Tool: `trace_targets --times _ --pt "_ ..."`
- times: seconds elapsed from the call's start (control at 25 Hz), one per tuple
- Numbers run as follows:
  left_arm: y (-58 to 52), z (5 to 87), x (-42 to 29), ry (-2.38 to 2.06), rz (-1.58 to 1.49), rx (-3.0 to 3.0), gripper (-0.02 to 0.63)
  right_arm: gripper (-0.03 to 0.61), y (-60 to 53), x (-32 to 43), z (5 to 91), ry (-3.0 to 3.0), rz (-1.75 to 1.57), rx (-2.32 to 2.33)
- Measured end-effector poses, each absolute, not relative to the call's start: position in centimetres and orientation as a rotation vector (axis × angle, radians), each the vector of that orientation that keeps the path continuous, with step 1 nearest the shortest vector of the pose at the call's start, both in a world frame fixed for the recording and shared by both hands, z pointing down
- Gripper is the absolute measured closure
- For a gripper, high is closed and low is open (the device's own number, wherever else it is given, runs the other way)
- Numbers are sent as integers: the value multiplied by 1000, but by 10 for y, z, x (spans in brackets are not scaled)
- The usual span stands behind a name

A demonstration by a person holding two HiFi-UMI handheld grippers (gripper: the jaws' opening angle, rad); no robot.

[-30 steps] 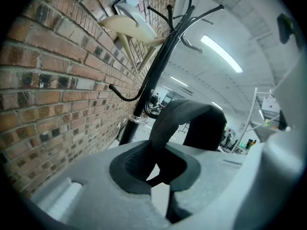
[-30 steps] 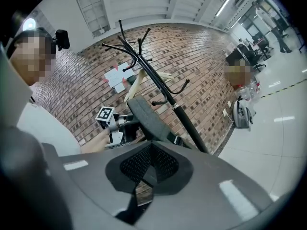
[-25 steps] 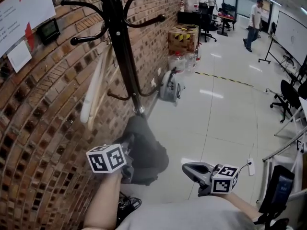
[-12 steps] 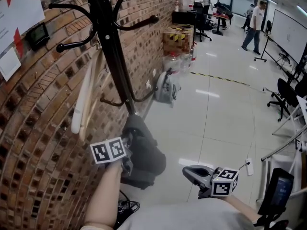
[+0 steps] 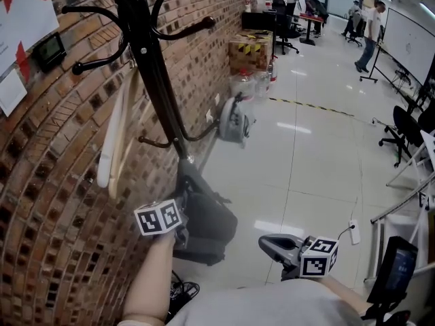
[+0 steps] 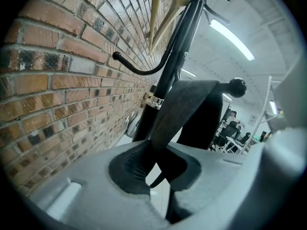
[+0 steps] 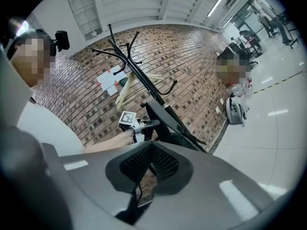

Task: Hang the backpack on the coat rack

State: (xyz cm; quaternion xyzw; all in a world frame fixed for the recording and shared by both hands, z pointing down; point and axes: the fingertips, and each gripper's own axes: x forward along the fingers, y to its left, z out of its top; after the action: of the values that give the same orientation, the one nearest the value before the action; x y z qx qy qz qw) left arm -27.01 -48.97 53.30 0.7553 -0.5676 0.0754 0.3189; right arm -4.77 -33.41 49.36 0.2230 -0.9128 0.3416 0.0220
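The black coat rack (image 5: 153,80) stands against the brick wall. A dark grey backpack (image 5: 207,223) hangs low beside its pole. In the left gripper view its black strap (image 6: 182,109) runs up and over a ball-tipped hook (image 6: 237,86) next to the pole (image 6: 180,47). My left gripper (image 5: 182,235) is at the backpack's top; its jaws (image 6: 156,176) are shut on the strap. My right gripper (image 5: 266,243) hovers to the right, apart from the bag, its jaws (image 7: 144,183) shut with nothing between them. The right gripper view shows the rack (image 7: 139,75), the bag (image 7: 168,126) and the left gripper (image 7: 148,123).
A pale wooden hanger (image 5: 112,148) hangs on the rack. A second grey backpack (image 5: 232,121) leans on the wall farther on, with water bottles (image 5: 255,83) and a cardboard box (image 5: 250,46) behind. Office chairs (image 5: 408,124) stand at right. A person (image 5: 370,26) walks far off.
My left gripper has come down along the rack's pole with the backpack, which now hangs lower. The right gripper has stayed put.
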Motion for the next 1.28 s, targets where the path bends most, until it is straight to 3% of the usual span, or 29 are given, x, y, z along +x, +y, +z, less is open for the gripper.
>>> trace_targets --times 0.52,0.72,0.88,1.0,1.12,1.28 --pt "-487 539 -261 -1461 160 2078 563 578 -304 -41 484 -2860 1000 648" --pt "-471 537 -271 -1454 48 2049 455 578 -294 -37 481 -2868 979 643" --pt "-433 521 -274 -1455 -30 2058 445 577 -278 -33 481 -2870 966 619" --pt "-387 498 -249 -1358 -93 2133 451 578 -258 -30 478 -2877 962 590" --pt "-334 469 -210 -1226 -155 2221 599 577 -234 -28 471 -2889 948 549" --pt "-258 434 -149 -1101 -136 2345 614 578 -192 -18 464 -2908 923 478"
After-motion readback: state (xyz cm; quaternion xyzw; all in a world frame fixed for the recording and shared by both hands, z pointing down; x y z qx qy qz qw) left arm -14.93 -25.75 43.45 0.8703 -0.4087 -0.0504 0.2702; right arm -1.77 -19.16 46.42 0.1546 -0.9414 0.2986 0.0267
